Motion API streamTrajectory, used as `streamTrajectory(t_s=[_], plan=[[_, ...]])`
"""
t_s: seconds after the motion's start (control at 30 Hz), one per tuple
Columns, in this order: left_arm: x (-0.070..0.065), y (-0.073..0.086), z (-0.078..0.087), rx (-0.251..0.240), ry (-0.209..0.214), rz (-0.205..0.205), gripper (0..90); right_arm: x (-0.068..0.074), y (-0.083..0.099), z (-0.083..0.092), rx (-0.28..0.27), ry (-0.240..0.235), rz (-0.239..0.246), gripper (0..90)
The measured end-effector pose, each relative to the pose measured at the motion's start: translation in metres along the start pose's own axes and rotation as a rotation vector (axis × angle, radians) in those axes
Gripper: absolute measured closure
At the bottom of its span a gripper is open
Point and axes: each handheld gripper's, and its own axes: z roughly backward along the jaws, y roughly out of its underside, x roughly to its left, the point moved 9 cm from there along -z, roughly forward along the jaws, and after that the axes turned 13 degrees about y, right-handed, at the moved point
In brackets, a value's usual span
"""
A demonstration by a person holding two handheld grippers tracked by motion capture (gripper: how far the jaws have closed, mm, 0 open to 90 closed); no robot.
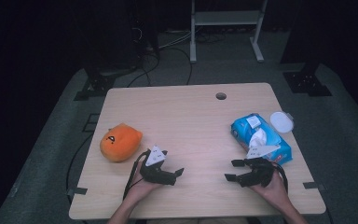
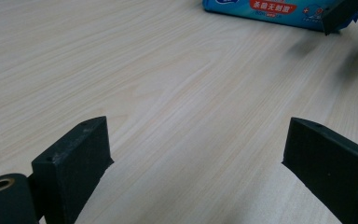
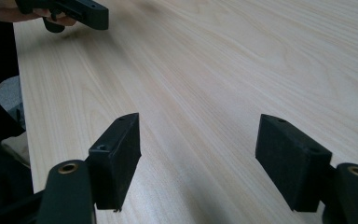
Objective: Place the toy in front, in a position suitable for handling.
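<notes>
Two tools idle low over the pale wood-grain worktop [image 1: 191, 121], both with jaws spread and nothing between them. The left tool [image 1: 179, 172] and right tool [image 1: 229, 170] point toward each other, bare wood in the gap.

Biggest item near a tool: the blue plastic wet-wipe pack [image 1: 260, 137], just beyond and beside the right tool, a white wipe [image 1: 257, 138] sticking up from its opening. The pack's end also shows far ahead of the left tool in the left gripper view [image 2: 279, 8].

The orange rounded plush toy [image 1: 120, 141] sits just outside the left tool, toward the worktop's left edge.

The white round plastic lid [image 1: 280, 121] lies past the pack, right at the worktop's right edge, farthest from the right tool.

Risks, judged:
- The pack is light and unheld; pulling the wipe with one tool would likely drag or lift the whole pack unless the other pins it.
- A shove on the pack could push the lid off the edge.
- The wipe is thin, so a shallow pinch may tear it or slip off.
- The tools face each other closely; crossing reaches could clash.
</notes>
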Motion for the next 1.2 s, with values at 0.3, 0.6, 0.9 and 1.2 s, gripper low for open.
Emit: streamTrajectory(t_s=[0.3,0.6,0.9,1.2], plan=[[0.007,-0.009,0.008,-0.029,-0.015,0.0,7.0,-0.001,0.001,0.0,0.001,-0.008,-0.004,29.9],[0.023,-0.024,0.034,-0.094,-0.056,-0.005,7.0,0.003,0.001,-0.001,0.01,-0.006,0.002,29.9],[0.044,-0.042,0.07,-0.182,-0.12,0.005,7.1,0.003,0.002,-0.002,0.016,-0.007,0.004,29.9],[0.064,-0.049,0.106,-0.238,-0.201,0.011,7.1,0.004,0.003,-0.004,0.021,-0.013,0.005,29.9]])
